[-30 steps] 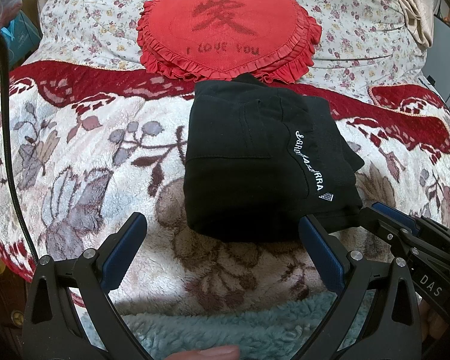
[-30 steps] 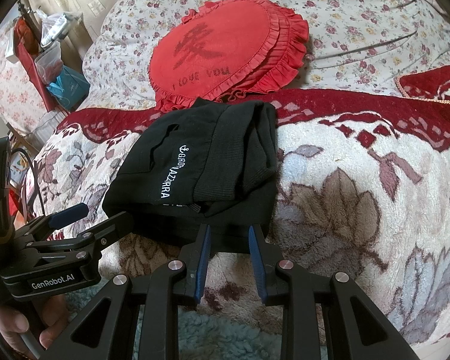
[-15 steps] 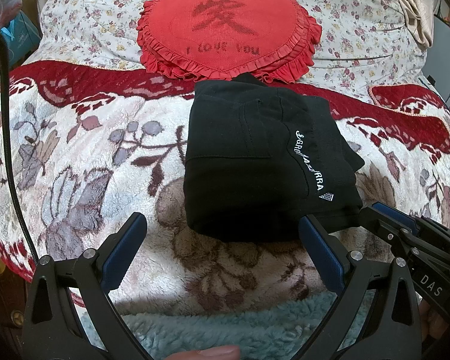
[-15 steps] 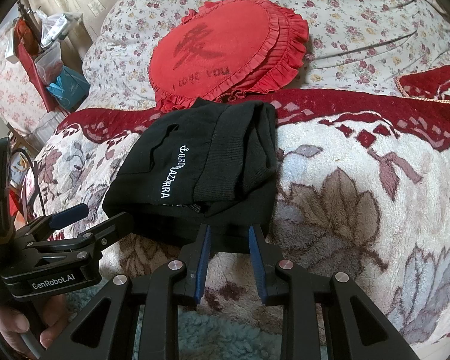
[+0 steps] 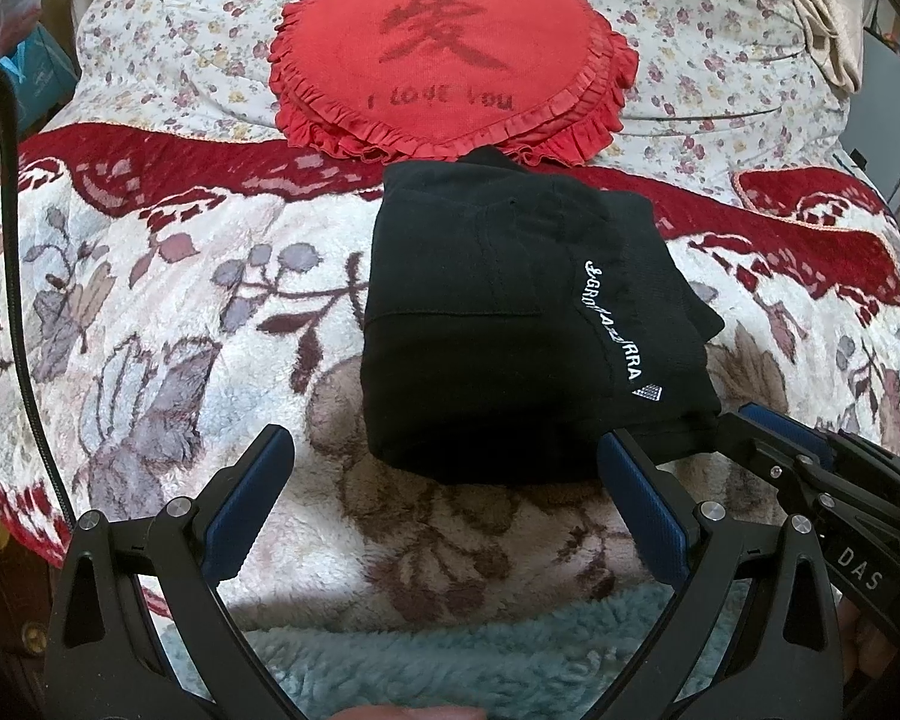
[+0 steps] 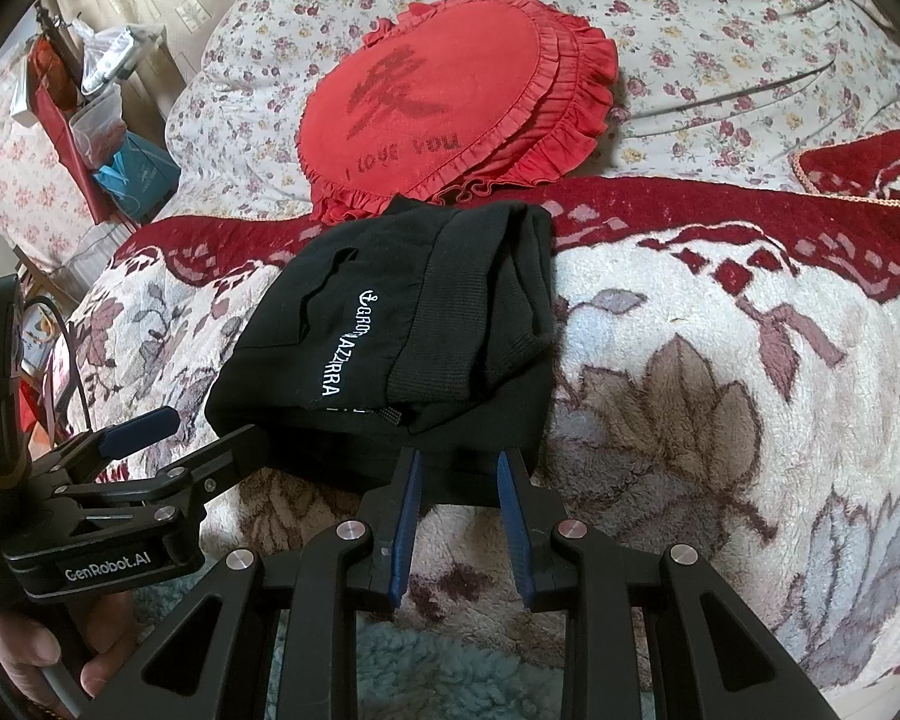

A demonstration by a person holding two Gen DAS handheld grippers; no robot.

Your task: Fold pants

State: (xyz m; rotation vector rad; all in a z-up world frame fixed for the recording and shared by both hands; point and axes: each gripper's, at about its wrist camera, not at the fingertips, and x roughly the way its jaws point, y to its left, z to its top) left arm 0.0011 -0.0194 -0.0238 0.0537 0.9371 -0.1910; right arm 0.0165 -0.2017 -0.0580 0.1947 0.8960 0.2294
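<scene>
Black pants (image 5: 510, 324) with white lettering lie folded into a compact rectangle on the flowered blanket, also in the right wrist view (image 6: 414, 342). My left gripper (image 5: 444, 456) is wide open and empty, its fingertips at the near edge of the pants. My right gripper (image 6: 459, 468) is partly open with a narrow gap and holds nothing; its tips sit at the pants' near right edge. It also shows in the left wrist view (image 5: 780, 438). The left gripper shows in the right wrist view (image 6: 198, 432).
A red heart-shaped cushion (image 5: 450, 54) lies just behind the pants against a floral pillow (image 5: 720, 30). A black cable (image 5: 18, 276) runs down the left. Bags and boxes (image 6: 108, 138) stand beside the bed at far left. A teal fleece (image 5: 450, 660) lies at the near edge.
</scene>
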